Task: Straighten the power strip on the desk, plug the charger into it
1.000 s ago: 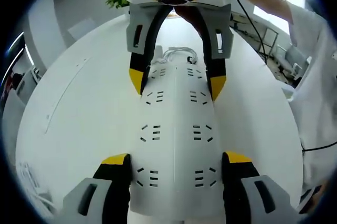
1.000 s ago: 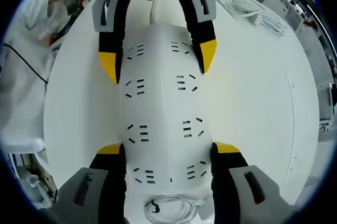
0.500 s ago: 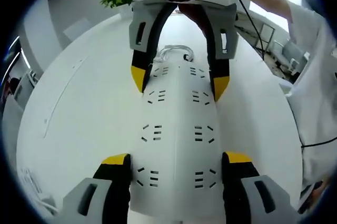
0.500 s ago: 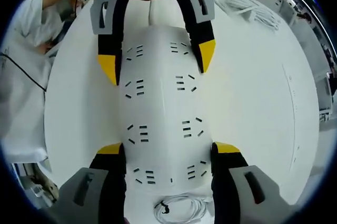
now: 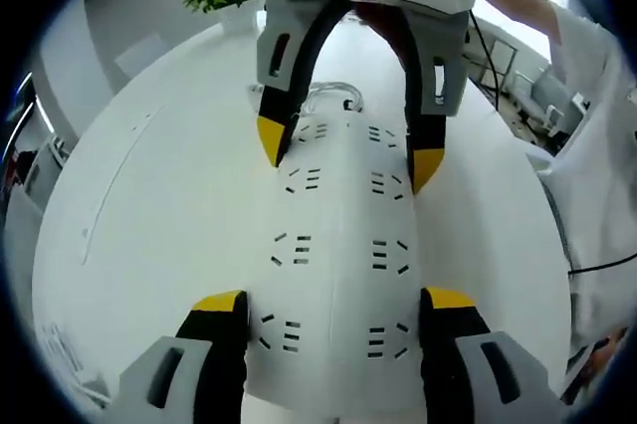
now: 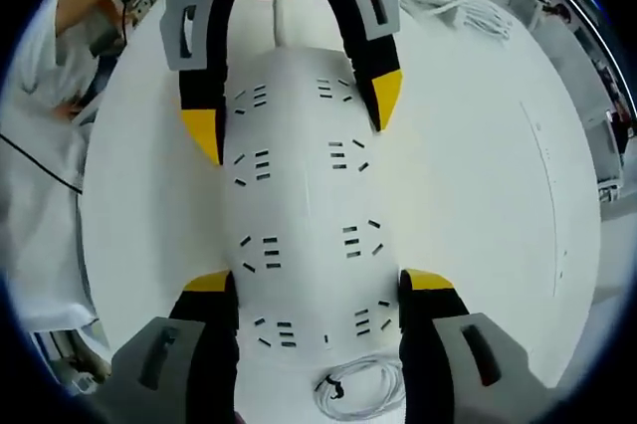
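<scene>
While the left tongs [image 5: 336, 307] clamp one end of the white power strip [image 5: 340, 245] flat on the desk [image 5: 159, 205], the right tongs [image 6: 318, 285] pinch the far end head-on, jaws hugging both long edges, a coiled white cable [image 6: 360, 394] between the right jaws.

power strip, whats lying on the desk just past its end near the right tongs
A coiled white cable lies on the white desk just beyond the end of the power strip, between the right tongs. Its near loops run out of view.
</scene>
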`<state>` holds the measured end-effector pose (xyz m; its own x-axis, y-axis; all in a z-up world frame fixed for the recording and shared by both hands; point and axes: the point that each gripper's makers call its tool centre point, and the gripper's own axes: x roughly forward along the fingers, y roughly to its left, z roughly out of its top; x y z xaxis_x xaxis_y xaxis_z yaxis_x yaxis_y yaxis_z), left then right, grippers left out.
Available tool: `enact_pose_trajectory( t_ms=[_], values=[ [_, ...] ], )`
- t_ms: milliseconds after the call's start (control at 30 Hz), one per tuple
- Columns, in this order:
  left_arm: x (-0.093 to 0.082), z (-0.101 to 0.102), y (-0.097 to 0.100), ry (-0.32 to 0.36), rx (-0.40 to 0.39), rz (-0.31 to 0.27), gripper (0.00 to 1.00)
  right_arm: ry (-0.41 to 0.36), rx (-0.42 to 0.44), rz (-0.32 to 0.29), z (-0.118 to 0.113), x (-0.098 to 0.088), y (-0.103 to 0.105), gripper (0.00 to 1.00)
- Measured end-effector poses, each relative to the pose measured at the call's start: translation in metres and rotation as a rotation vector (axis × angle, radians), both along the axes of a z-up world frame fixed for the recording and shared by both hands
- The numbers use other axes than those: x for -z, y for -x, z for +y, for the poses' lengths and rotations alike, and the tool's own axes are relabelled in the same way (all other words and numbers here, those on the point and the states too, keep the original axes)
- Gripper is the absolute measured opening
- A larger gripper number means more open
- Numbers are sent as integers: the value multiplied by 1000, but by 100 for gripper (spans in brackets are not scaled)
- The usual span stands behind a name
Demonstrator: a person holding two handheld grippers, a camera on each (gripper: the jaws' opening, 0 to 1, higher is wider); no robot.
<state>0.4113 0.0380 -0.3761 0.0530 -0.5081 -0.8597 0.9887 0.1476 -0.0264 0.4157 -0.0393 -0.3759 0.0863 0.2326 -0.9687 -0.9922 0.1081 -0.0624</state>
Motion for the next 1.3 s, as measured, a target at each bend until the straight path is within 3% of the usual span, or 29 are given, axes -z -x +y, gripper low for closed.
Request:
enact_pose_trajectory(
  t_ms=[500,1033,1167,1300],
  values=[
    [2,0,3,-25,7,0,71,-10,26,-10,-1,1,3,64],
    [1,1,3,-166,20,9,68,-64,15,-14,-1,0,-1,64],
    [1,1,1,-160,46,7,68,-121,18,-34,0,-2,-3,64],
    [0,3,-3,-137,60,8,69,-250,12,-72,5,-7,-5,65]
  ],
)
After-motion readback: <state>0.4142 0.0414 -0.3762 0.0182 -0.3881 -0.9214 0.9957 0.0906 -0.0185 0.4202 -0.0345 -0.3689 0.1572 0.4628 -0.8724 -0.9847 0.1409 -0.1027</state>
